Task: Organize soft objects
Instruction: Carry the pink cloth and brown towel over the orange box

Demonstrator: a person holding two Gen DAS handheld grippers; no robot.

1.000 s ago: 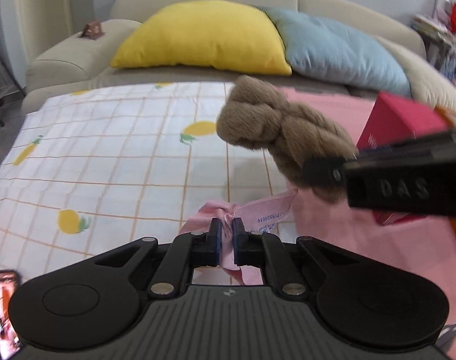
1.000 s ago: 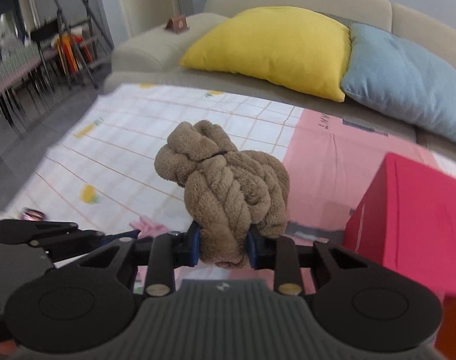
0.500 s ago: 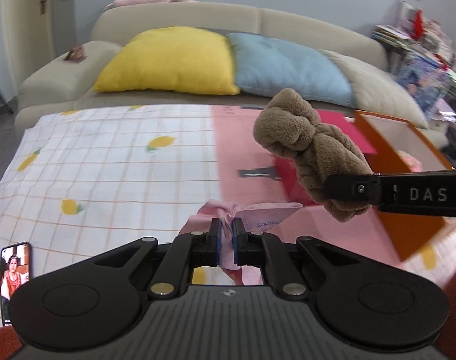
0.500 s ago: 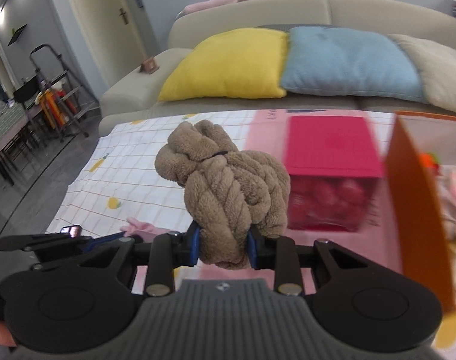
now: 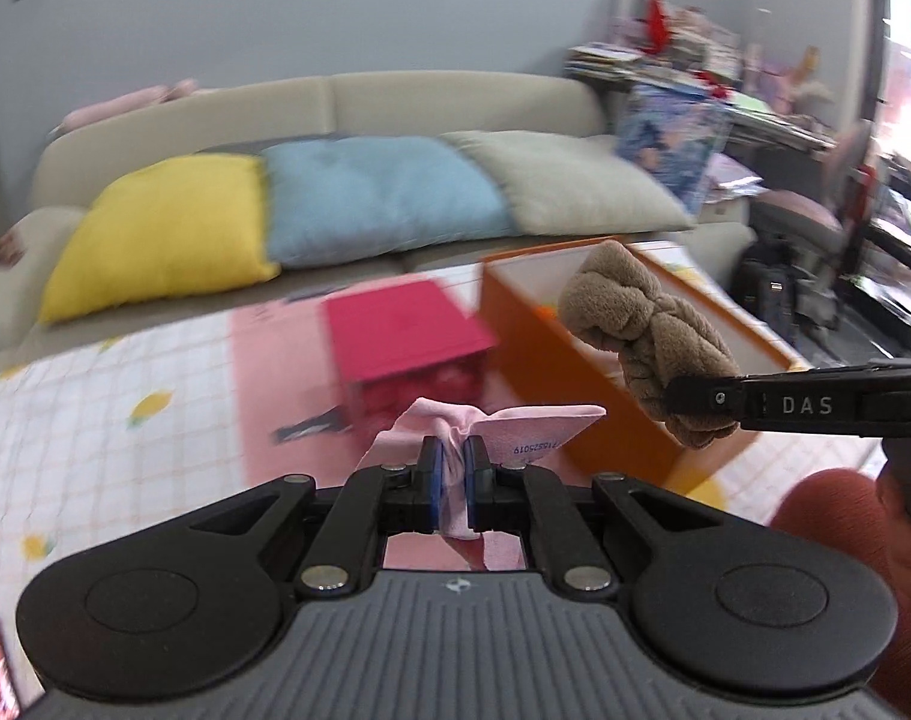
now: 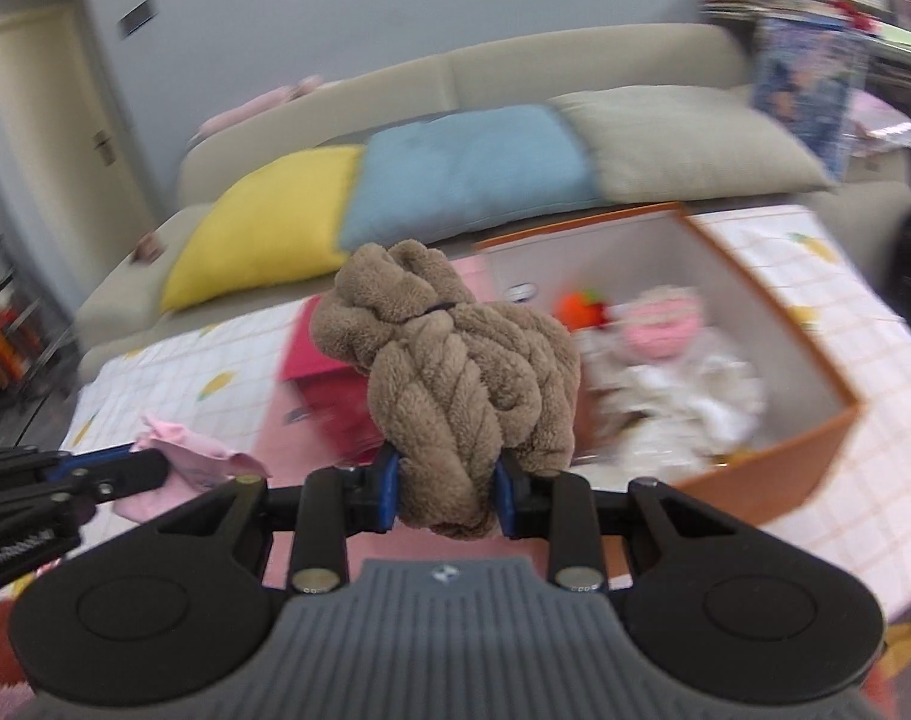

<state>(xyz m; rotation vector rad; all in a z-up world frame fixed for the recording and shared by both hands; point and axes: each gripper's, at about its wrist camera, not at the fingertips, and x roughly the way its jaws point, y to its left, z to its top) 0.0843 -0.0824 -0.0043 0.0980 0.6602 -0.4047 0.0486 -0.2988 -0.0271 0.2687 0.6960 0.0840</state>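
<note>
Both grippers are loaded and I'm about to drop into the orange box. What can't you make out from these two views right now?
- Orange box contents: motion-blurred in the right wrist view; the brown plush covers the left part.
- In the left wrist view, the near wall hides the box floor.
- Pink cloth tag: print too small to read.
- Red box: blurred in both views, contents unclear.

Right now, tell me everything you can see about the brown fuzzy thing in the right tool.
The brown plush bundle is fuzzy, towel-like fabric twisted into thick rope-like coils and knotted into a lump, with a thin dark band around its top. It stands upright, its lower end pinched between the blue pads of the right tool, held in the air before the open orange box. Nothing else touches it.
</note>
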